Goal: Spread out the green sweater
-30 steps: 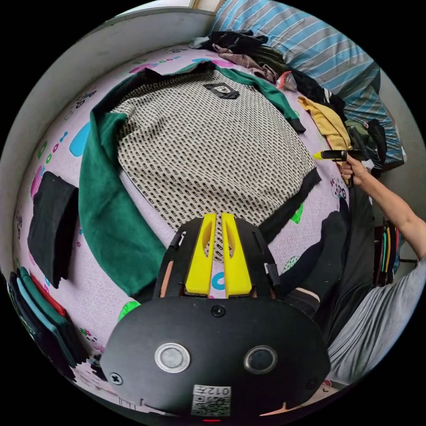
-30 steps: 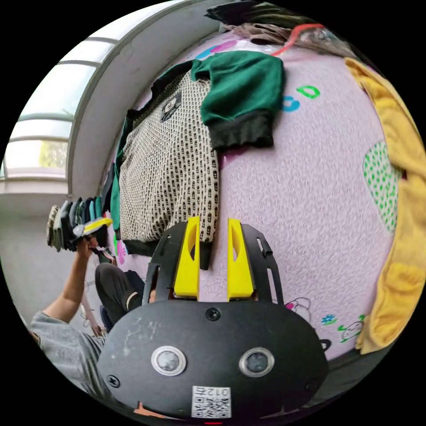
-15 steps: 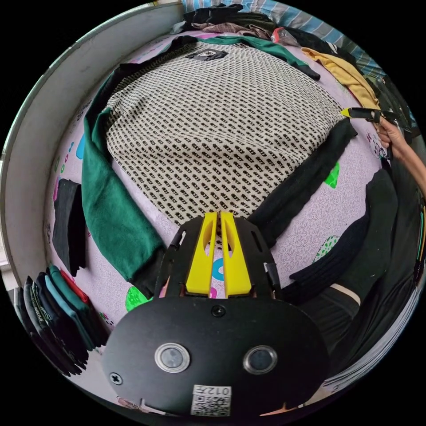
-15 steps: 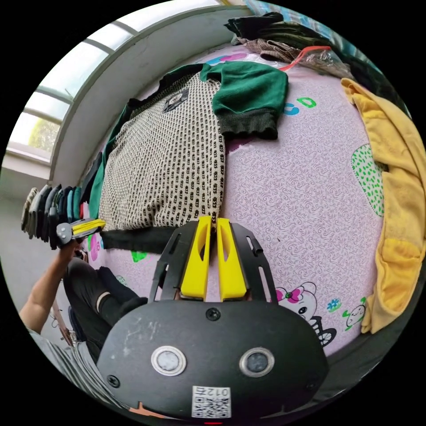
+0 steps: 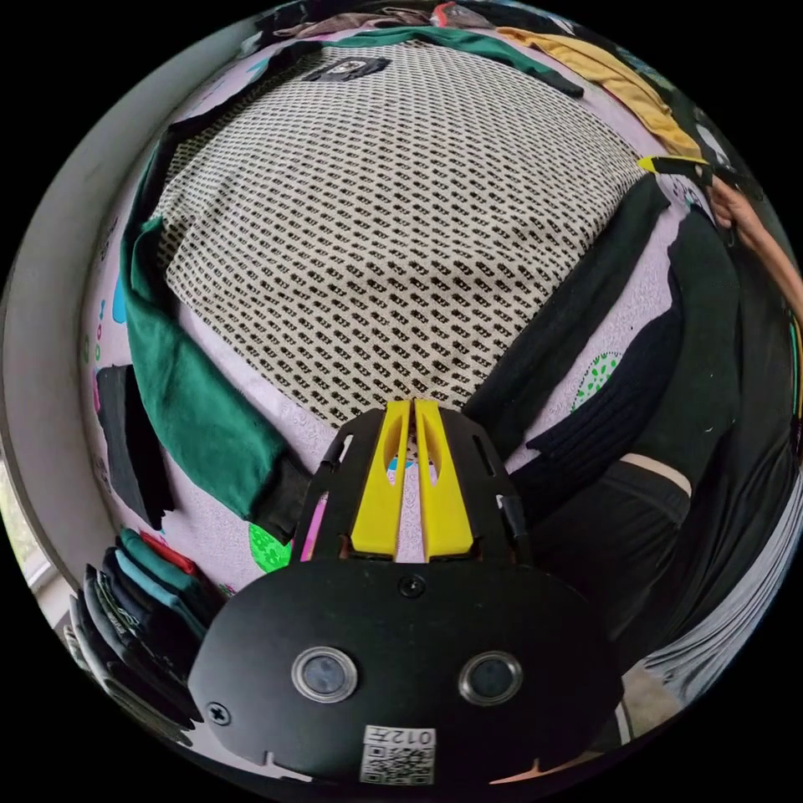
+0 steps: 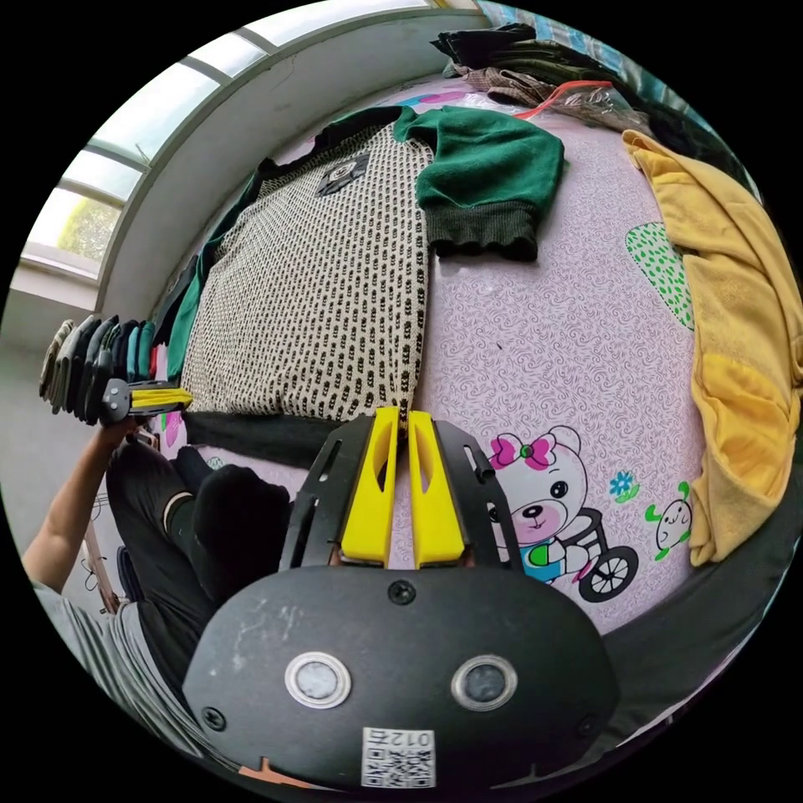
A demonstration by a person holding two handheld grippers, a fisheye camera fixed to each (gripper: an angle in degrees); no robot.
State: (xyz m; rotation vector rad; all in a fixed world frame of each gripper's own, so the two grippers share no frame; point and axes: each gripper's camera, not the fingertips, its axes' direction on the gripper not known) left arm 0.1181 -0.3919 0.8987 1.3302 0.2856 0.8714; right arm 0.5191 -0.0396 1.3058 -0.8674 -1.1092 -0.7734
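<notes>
Lying flat on the pink cartoon-print bedsheet [image 5: 623, 314], the green-sleeved sweater with a cream, black-patterned knit front [image 5: 393, 217] spreads wide in the left gripper view. The left gripper [image 5: 411, 408] has its yellow jaws nearly together at the black hem; whether they pinch cloth I cannot tell.

Seen from the right gripper view, the right gripper [image 6: 401, 416] likewise sits almost closed at the hem corner, grip unclear. A yellow garment [image 6: 740, 335] lies well apart.

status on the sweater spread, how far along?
Mostly done: the green sweater lies flat on the pink sheet, body smooth. In hand: the left gripper and right gripper have jaws closed at the black hem corners. Left: the right sleeve lies folded over.
</notes>
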